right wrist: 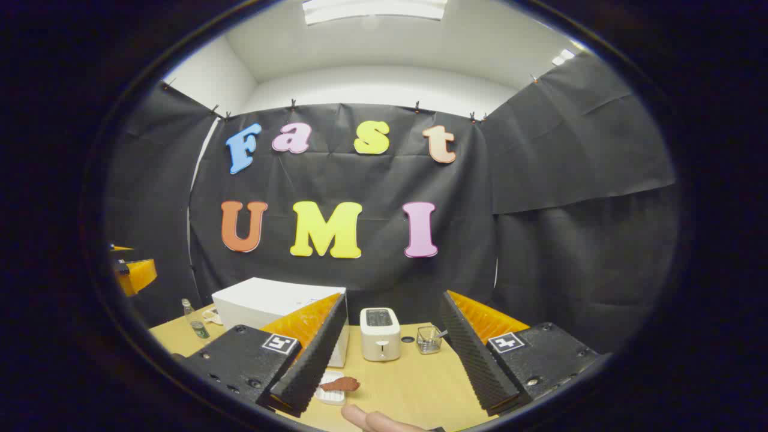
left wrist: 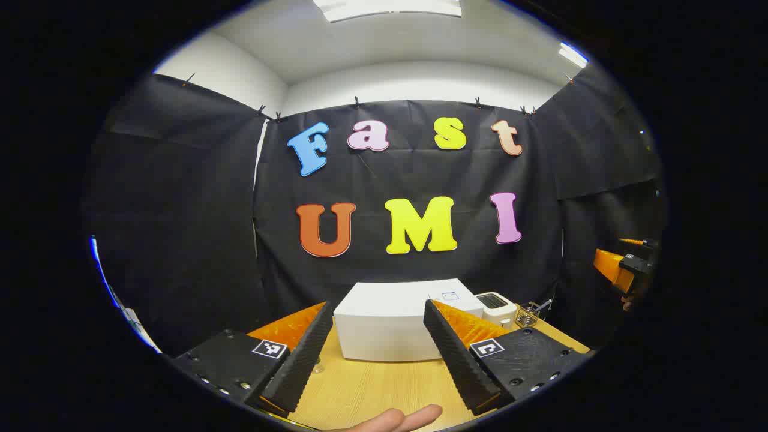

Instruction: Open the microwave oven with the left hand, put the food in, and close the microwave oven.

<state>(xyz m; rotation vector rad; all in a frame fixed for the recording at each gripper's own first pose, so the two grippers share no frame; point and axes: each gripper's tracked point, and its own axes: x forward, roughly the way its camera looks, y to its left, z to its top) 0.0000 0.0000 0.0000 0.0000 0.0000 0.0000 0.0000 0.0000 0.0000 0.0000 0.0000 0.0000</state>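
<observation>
A white microwave oven (left wrist: 384, 327) stands shut on the wooden table (left wrist: 372, 390), straight ahead between my left gripper's fingers. My left gripper (left wrist: 381, 384) is open and empty, held back from the oven. In the right gripper view the microwave oven (right wrist: 264, 306) sits at the left, and a reddish-brown piece of food (right wrist: 341, 384) lies on a small white dish (right wrist: 330, 393) in front of it. My right gripper (right wrist: 393, 384) is open and empty above the table, with the food just by its left finger (right wrist: 312, 360).
A white toaster (right wrist: 379, 334) and a small glass holder (right wrist: 428, 339) stand right of the microwave. A bottle (right wrist: 187, 308) and a dark can (right wrist: 198, 329) sit at its left. A person's fingertip (left wrist: 399, 420) shows at the bottom edge. The right gripper (left wrist: 621, 270) appears at the far right.
</observation>
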